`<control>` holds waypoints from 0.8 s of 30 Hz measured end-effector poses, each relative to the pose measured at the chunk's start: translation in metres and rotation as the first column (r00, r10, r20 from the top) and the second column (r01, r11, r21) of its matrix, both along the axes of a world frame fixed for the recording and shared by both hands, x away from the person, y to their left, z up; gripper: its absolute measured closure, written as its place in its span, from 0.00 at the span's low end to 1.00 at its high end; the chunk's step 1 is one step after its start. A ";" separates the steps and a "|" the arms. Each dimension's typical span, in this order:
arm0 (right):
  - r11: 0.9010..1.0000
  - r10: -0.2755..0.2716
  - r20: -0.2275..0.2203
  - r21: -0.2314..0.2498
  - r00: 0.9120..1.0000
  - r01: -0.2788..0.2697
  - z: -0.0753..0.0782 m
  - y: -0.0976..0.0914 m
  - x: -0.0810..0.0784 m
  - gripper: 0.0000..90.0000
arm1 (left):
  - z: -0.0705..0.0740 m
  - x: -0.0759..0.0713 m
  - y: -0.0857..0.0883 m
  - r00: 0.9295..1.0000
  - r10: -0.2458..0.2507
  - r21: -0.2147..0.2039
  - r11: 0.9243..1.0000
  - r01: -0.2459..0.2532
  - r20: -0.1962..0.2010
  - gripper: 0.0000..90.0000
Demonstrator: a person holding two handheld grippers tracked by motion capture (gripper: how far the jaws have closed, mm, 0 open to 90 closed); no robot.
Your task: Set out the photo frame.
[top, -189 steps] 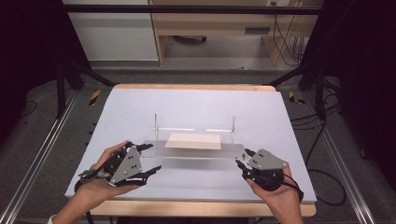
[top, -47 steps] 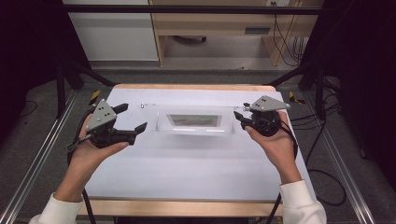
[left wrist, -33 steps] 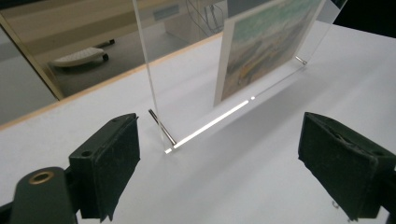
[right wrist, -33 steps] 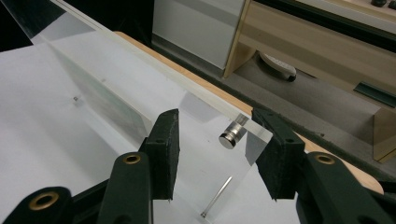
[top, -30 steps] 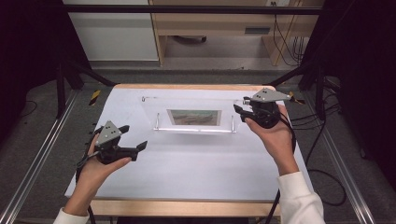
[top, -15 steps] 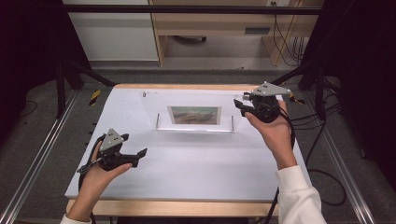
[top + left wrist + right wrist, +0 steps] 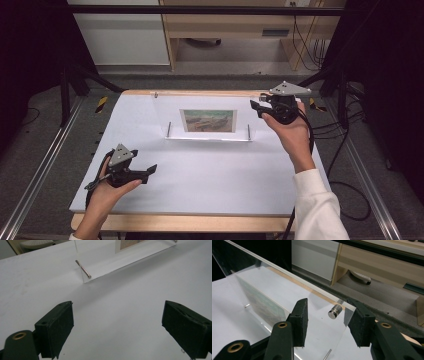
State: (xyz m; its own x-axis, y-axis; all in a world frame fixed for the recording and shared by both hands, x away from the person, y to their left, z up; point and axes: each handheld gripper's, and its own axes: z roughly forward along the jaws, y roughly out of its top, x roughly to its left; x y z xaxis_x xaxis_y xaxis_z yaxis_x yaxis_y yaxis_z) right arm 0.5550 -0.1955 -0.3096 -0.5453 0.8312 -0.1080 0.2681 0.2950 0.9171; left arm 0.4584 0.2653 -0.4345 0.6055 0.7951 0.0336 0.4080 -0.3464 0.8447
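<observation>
At the far right, right gripper clamps the upright acrylic frame.

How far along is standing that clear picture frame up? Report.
Done: the clear picture frame stands upright at the table's far side, picture facing the person. In hand: the right hand-held gripper appears clamped on its top right corner. Left: letting go; the left hand-held gripper hangs open, front left.
</observation>
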 end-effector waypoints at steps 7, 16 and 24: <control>1.000 -0.005 0.000 0.015 1.000 0.005 0.000 -0.001 0.011 0.59 | -0.006 0.000 0.003 1.000 0.002 -0.008 1.000 -0.002 -0.009 0.11; 1.000 -0.014 -0.010 0.022 1.000 0.014 0.000 -0.001 0.021 0.59 | -0.012 0.000 0.010 0.999 0.019 -0.003 1.000 -0.020 -0.028 0.11; 0.999 -0.024 -0.018 0.028 1.000 0.024 0.001 0.000 0.028 0.59 | -0.017 -0.001 0.011 0.999 0.017 -0.006 1.000 -0.017 -0.039 0.11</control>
